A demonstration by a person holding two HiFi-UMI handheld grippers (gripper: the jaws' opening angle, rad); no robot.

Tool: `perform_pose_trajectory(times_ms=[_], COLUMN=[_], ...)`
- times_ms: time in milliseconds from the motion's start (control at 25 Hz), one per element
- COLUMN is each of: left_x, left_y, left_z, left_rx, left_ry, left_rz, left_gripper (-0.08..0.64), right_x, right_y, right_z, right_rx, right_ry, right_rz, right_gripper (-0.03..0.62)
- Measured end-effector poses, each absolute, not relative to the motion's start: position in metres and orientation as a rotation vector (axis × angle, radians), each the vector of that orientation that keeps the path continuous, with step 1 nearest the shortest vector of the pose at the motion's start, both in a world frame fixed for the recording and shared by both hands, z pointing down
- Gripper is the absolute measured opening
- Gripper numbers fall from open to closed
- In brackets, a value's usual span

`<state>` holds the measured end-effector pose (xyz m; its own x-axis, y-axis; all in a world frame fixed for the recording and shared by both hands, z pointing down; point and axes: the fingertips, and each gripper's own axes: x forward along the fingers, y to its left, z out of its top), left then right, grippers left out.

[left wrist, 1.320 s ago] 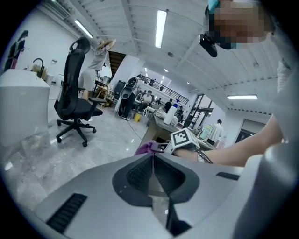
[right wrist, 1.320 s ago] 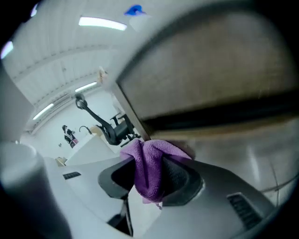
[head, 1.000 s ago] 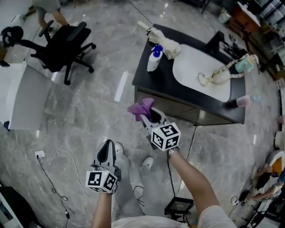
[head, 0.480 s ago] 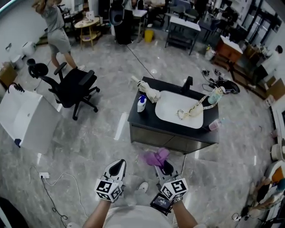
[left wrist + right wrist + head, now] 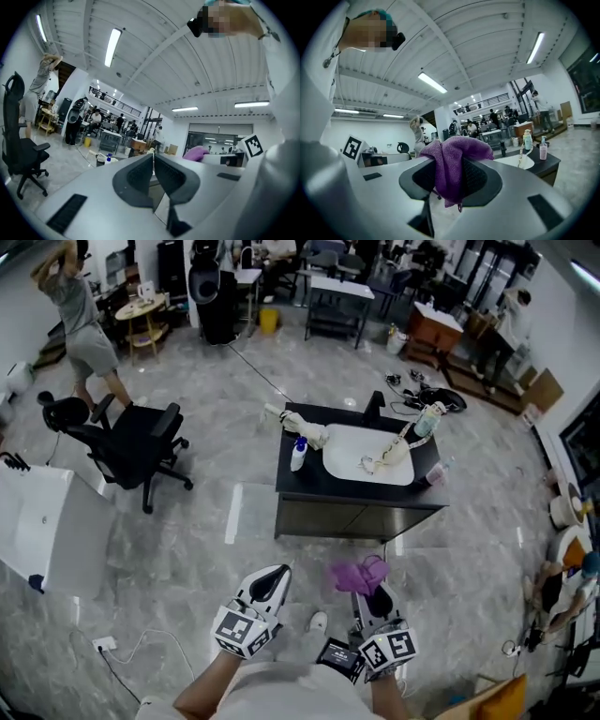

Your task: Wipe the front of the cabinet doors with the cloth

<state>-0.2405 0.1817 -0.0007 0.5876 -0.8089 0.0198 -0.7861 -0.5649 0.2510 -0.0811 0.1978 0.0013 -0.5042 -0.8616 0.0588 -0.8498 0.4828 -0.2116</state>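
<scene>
cloth (image 5: 356, 575) x1 gripped by right tongs (image 5: 371, 589), left tongs (image 5: 276, 574) closed.

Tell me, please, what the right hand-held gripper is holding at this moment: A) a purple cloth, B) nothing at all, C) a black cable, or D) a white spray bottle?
A: in the right gripper view, the right hand-held gripper has its jaws shut on the purple cloth, which bunches up over them.
</scene>
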Motion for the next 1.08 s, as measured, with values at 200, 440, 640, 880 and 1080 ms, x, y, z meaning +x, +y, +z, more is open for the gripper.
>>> perform_pose_trajectory(times_ms=[200,440,640,880,1080], left_x=[-0.296,-0.288,-0.276,-0.246,-0.196], left_y=[0.209,0.256,0.304,0.372,0.408], left_z=[0.004,-0.017,-0.028,-0.039,-0.033], left_rx=[2.613,2.647,2.690,2.658,2.656], left_ry=[-1.302,-1.241,-1.278,-1.311,-1.270], left_rz=[-0.101,-0.146,-0.141,-0.101,-0.107], left_gripper=[0.017,0.017,0.017,0.017,0.017], right_x=[-0.121,-0.115,-0.115,-0.082,-0.051], right_y=[0.245,0.303,0.342,0.402,0.431], right_z=[-0.013,-0.037,-0.039,-0.038,-0.014], right_rx=[-1.624,-1.686,-1.636,-1.638,-1.597], right_ry=[2.589,2.480,2.509,2.481,2.567], right_rz=[-0.287,-0.298,-0.262,-0.280,-0.275], right_gripper=[0.135,0.135,0.135,0.135,0.135])
